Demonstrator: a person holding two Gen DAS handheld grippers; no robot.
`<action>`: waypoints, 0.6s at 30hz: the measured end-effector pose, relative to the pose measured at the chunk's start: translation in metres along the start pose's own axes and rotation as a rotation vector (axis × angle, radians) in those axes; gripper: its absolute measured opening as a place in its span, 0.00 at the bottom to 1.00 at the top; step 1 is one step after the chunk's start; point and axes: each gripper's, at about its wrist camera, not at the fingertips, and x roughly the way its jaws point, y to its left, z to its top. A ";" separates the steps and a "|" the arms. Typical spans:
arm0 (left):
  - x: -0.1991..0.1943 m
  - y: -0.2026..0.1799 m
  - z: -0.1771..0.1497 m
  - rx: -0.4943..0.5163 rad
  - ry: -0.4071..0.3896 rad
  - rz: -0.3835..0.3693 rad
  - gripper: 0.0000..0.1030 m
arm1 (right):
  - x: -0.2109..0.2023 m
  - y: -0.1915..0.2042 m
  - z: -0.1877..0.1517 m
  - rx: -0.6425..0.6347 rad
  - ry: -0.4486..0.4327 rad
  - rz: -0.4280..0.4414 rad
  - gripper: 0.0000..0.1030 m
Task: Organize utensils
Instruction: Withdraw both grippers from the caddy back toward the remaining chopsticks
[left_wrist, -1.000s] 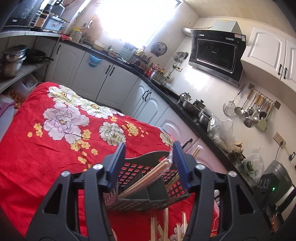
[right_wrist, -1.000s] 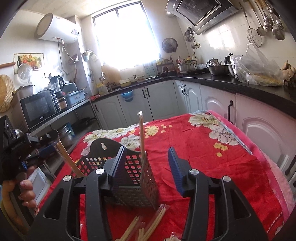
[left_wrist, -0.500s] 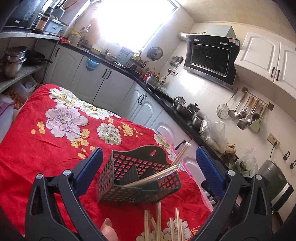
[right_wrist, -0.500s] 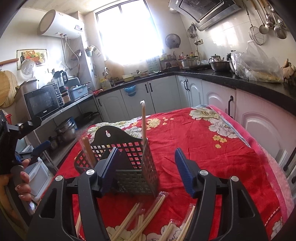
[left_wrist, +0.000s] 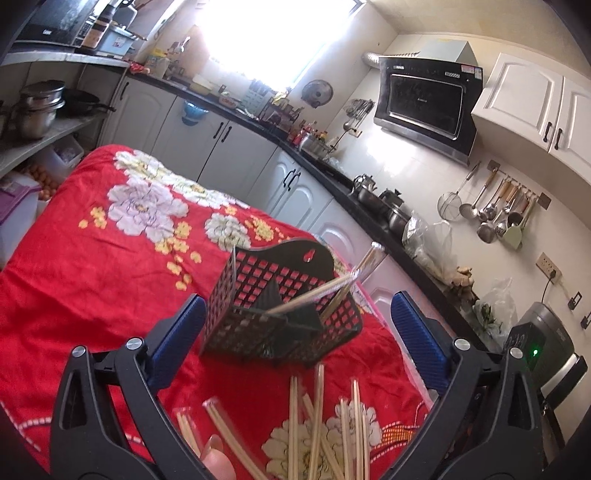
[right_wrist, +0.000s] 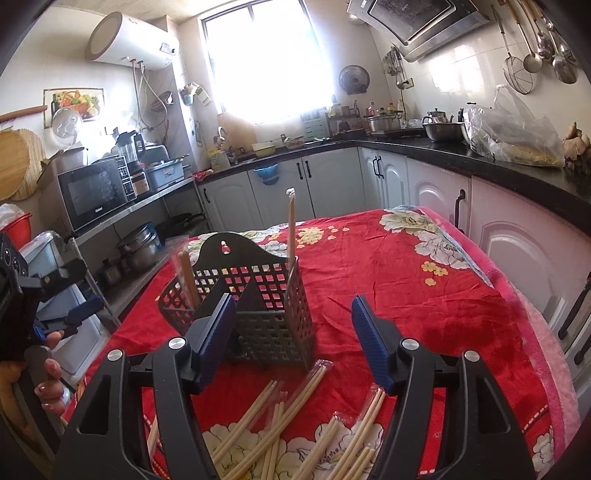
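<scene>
Jaws of both grippers stand wide apart and hold nothing. The left gripper (left_wrist: 295, 325) hovers above the red flowered cloth (left_wrist: 92, 266) that covers the surface, its blue pads flanking, without touching, the dark perforated utensil basket (left_wrist: 266, 314). The basket stands upright on the cloth and is split by inner dividers into compartments. One wrapped pair of chopsticks (left_wrist: 325, 290) leans across it, tips projecting past the rim toward the kitchen cabinets; which compartment holds its lower end cannot be told.

From the right wrist view, the right gripper (right_wrist: 293, 343) faces the same basket (right_wrist: 273, 295) from another side. A chopstick pair (right_wrist: 291, 225) stands nearly vertical at the basket's right-hand wall, and another pair (right_wrist: 186, 273) leans at its left end. Loose chopsticks (right_wrist: 280, 417), several in clear sleeves, lie scattered on the cloth just in front of the basket, between and below the gripper fingers. The left gripper (right_wrist: 70, 317) appears at the left edge, well apart from the basket.
</scene>
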 end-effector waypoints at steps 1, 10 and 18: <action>0.000 0.000 -0.003 -0.002 0.006 0.003 0.90 | -0.001 -0.001 -0.001 -0.002 0.002 0.000 0.61; 0.000 0.008 -0.025 -0.027 0.062 0.032 0.90 | -0.008 -0.004 -0.013 -0.022 0.034 -0.004 0.61; 0.002 0.012 -0.041 -0.028 0.101 0.065 0.90 | -0.013 -0.009 -0.025 -0.031 0.061 -0.006 0.61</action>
